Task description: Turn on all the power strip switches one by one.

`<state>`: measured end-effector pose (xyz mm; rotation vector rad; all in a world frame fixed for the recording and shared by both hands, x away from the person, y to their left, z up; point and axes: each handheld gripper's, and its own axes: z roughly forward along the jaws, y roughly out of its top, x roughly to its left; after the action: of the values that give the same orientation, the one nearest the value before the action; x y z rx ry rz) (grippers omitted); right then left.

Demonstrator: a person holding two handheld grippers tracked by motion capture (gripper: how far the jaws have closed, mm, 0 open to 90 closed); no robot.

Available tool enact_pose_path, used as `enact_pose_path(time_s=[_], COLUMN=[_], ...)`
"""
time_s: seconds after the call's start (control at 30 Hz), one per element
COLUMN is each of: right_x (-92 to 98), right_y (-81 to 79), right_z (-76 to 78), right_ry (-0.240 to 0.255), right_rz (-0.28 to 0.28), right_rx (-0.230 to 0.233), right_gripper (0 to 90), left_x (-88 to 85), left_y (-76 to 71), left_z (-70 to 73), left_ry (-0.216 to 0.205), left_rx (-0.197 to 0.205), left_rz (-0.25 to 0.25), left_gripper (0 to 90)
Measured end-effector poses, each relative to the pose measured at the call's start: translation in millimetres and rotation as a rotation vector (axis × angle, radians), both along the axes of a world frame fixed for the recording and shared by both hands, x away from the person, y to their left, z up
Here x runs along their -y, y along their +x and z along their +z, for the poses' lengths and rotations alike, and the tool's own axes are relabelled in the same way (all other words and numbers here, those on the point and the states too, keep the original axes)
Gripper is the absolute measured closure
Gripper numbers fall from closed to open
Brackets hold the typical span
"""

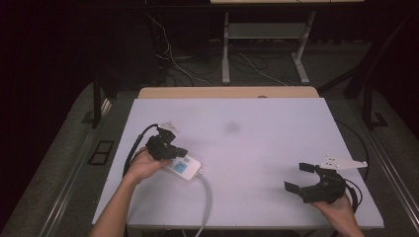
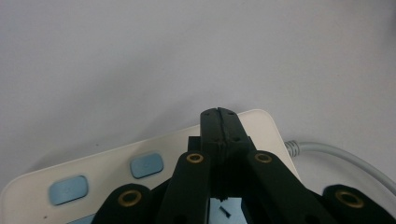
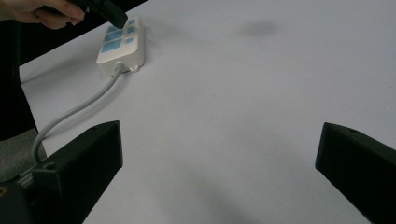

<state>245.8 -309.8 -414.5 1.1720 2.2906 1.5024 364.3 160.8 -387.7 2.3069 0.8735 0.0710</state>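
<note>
1. Over the near left part of the table, the left tongs are fully closed, the two black jaws pressed flat together with nothing between them.
2. Seen from the left gripper view, the closed tips of those tongs sit above the cable end of a white power strip; whether they touch its top I cannot tell.
3. That power strip lies flat on the table just under the left hand, with pale blue socket covers on its upper face.
4. From its near end a grey cable runs toward the table's near edge and drops out of sight.
5. At the near right part of the table, the right tongs stand wide apart and hold nothing, with bare table surface between the jaws.
6. Held by the right hand, they lie well apart from the power strip and point across the table toward it; the right gripper view shows the strip far off at upper left, with the left tongs above it.
7. A grey three-cornered plate sits on top of the right tongs.
8. Farther out, a faint dark smudge marks the white surface near the table's middle.
</note>
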Motion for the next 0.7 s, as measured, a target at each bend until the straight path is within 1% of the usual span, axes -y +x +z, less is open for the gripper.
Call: enact_pose_path(time_s=[0.13, 0.37, 0.5, 0.63, 0.7], right_x=[0.4, 0.1, 0.4, 0.4, 0.4], right_y=[0.1, -0.1, 0.1, 0.0, 0.1], right_z=[-0.1, -0.1, -0.1, -0.3, -0.5], right_ry=[0.000, -0.002, -0.002, -0.002, -0.003], right_rz=[-0.001, -0.001, -0.002, -0.002, -0.002], right_rx=[-0.001, 0.000, 0.000, 0.000, 0.001], right_gripper=[0.5, 0.5, 0.5, 0.5, 0.5], left_x=[-5.1, -13.9, -19.1, -25.3, -26.8], left_y=[0.3, 0.9, 2.1, 4.2, 4.8], left_z=[6.2, 13.7, 17.1, 18.9, 19.2], left_ry=[0.008, 0.011, 0.018, 0.007, 0.010], left_rx=[0.018, 0.030, 0.029, 0.030, 0.030], left_rz=[0.009, 0.029, 0.040, 0.062, 0.067], left_gripper=[89.6, 89.6, 89.6, 89.6, 89.6])
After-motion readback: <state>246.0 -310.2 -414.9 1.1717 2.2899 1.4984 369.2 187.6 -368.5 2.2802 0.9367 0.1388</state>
